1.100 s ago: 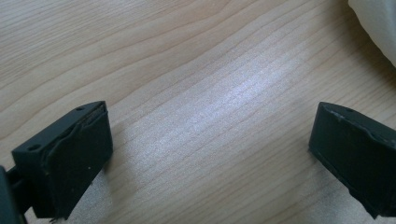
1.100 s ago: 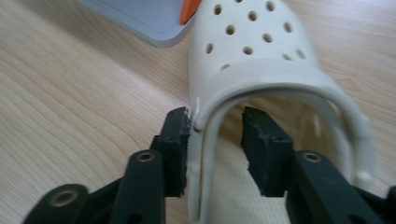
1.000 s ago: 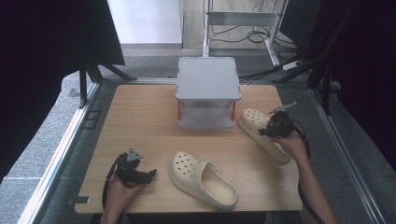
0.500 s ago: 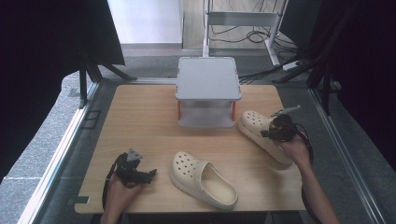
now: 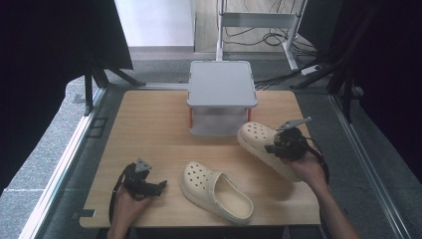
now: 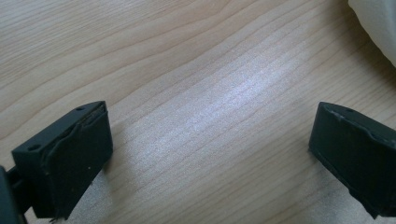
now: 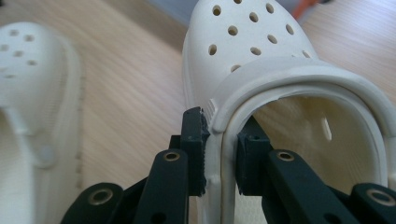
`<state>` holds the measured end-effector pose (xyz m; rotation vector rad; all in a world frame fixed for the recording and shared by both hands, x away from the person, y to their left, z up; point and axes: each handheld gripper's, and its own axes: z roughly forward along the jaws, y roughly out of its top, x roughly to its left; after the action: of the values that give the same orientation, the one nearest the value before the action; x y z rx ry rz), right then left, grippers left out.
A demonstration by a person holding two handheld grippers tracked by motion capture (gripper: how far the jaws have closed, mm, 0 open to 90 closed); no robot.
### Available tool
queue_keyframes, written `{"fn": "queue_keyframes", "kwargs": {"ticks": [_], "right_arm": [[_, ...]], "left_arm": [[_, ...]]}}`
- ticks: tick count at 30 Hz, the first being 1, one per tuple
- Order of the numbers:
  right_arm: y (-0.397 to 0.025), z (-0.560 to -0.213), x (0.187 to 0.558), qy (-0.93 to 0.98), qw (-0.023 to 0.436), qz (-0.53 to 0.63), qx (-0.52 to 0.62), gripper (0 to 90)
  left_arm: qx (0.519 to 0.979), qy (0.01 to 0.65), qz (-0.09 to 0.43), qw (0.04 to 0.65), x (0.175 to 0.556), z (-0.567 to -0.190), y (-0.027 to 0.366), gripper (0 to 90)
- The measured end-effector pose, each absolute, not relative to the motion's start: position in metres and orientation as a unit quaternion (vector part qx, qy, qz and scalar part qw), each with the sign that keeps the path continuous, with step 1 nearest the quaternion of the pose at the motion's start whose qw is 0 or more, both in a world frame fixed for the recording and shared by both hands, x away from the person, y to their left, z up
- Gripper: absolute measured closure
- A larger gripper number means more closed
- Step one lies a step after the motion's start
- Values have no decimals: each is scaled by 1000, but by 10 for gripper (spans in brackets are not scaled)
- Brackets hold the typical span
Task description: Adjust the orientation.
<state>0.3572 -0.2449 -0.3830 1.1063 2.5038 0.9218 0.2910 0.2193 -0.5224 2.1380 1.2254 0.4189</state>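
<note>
Clamping the side wall of a cream foam clog (image 7: 261,70) between closed jaws, our right gripper (image 7: 220,154) has carried the shoe a little leftward over the past second, its toe now nearer the grey box (image 5: 221,97) at the table's (image 5: 149,124) far middle. We judge the clog lifted and in transit, perhaps to be paired with its mate. Our left gripper (image 6: 210,140) rests low over bare wood near the front left corner, jaws spread wide and empty, unchanged. The second clog (image 5: 216,190) lies flat at the front centre. Both shoes look soft, matte, rounded and perforated; the tabletop is pale, smooth-grained wood.
</note>
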Motion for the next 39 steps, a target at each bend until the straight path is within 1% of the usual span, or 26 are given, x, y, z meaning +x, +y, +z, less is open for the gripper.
{"fn": "queue_keyframes", "kwargs": {"ticks": [3,4,6,9,16,23,25,32,33,34,36,39], "right_arm": [[-228,-385,352,865,120,319,367,764],[-214,-389,349,871,113,320,354,764],[-207,-391,347,873,110,320,351,764],[-183,-400,345,881,96,321,333,764],[-155,-418,342,890,85,314,320,765],[-141,-433,335,898,59,309,307,762],[-141,-434,334,899,58,309,305,762],[-140,-437,332,899,29,317,299,748],[-140,-438,333,900,24,317,298,690],[-140,-438,333,900,24,317,298,690],[-142,-436,334,902,38,314,295,607],[-149,-430,335,902,45,316,291,498]], "left_arm": [[812,465,159,316,291,-522,219,0],[812,465,159,315,291,-522,219,0],[812,465,159,315,291,-522,219,0],[812,465,159,315,291,-522,219,0],[811,466,158,316,291,-522,219,0],[811,466,157,316,291,-522,219,0],[811,466,157,316,291,-522,219,0],[811,466,158,316,291,-522,219,0],[811,466,158,316,291,-522,219,0],[811,466,158,316,291,-522,219,0],[811,466,158,316,291,-522,219,0],[811,466,158,316,291,-522,219,0]]}}
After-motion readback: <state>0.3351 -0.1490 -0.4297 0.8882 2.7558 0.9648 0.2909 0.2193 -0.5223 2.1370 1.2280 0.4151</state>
